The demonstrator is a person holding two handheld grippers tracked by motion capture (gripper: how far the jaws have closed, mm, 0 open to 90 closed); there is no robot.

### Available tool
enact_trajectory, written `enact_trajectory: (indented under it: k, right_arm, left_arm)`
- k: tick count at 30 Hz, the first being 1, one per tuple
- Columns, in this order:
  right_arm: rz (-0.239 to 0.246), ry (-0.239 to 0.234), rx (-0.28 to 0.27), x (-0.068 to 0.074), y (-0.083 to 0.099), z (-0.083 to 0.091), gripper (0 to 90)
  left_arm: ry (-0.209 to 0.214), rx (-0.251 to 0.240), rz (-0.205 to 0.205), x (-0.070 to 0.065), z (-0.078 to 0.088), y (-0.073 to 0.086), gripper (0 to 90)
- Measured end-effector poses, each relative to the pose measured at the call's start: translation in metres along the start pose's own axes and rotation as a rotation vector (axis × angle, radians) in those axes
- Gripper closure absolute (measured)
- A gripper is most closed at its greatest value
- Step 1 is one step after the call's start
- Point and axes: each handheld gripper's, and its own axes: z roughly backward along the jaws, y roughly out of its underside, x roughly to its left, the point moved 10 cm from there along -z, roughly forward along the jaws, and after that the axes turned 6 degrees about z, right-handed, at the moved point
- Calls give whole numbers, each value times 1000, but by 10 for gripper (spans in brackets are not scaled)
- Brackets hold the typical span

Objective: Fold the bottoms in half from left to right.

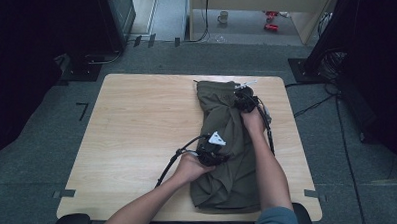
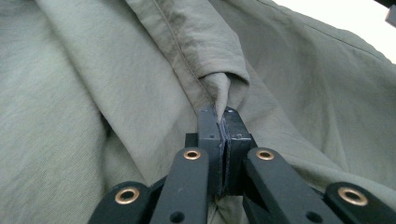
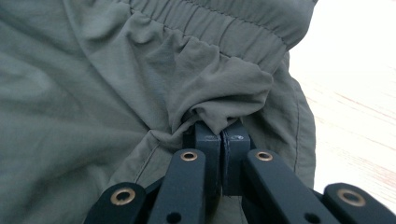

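Olive shorts point(image 1: 227, 156) lie on the counter point(image 1: 137, 124); left gripper point(image 2: 219, 121) and right gripper point(image 3: 219, 128) fingers are clamped tight on pinched cloth.

Light wooden desk point(image 1: 137, 124) stands on grey carpet point(image 1: 47, 147). A mug point(image 1: 223, 17) and red objects point(image 1: 271, 19) sit on the floor beyond.
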Motion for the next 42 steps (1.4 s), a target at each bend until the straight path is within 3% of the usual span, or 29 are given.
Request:
enact_trajectory:
  k: [3,8,11,14,20,24,25,27,28,29,31,34,37,39,42]
  right_arm:
    - [-10,7,-21,3,0,-2,882]
    - [-65,-7,-30,9,-2,-3,883]
    - [-68,-18,-33,14,-4,-4,884]
    - [-57,-26,-40,23,-8,-6,884]
    - [-62,-57,-76,43,-16,-11,884]
    - [-60,-82,-103,57,-23,-15,883]
    - [-59,-85,-107,59,-24,-16,883]
    - [-63,-104,-115,68,-27,-17,882]
    - [-68,-118,-122,73,-28,-18,881]
    - [-49,-127,-128,82,-31,-19,881]
    - [-37,-123,-128,84,-31,-19,881]
    - [-26,-133,-139,85,-32,-20,866]
    - [-17,-130,-122,83,-31,-18,842]
    - [17,-107,-111,82,-32,-13,810]
    - [30,-100,-114,80,-32,-2,686]
  left_arm:
    - [-4,5,-13,9,7,3,894]
    - [-23,22,-35,27,24,11,892]
    - [-34,38,-24,49,43,20,892]
    - [-50,45,19,71,60,27,892]
    - [-166,60,34,116,95,39,892]
    - [-203,45,65,137,110,45,892]
    - [-232,40,60,146,115,46,892]
    - [-369,39,16,167,125,45,890]
    - [-398,38,29,174,128,45,891]
    - [-395,33,68,180,131,46,892]
    - [-365,20,117,182,134,47,892]
    - [-361,33,115,178,136,49,893]
    - [-406,41,53,168,144,45,894]
    - [-394,22,47,156,150,39,894]
    - [-383,-7,9,137,161,30,895]
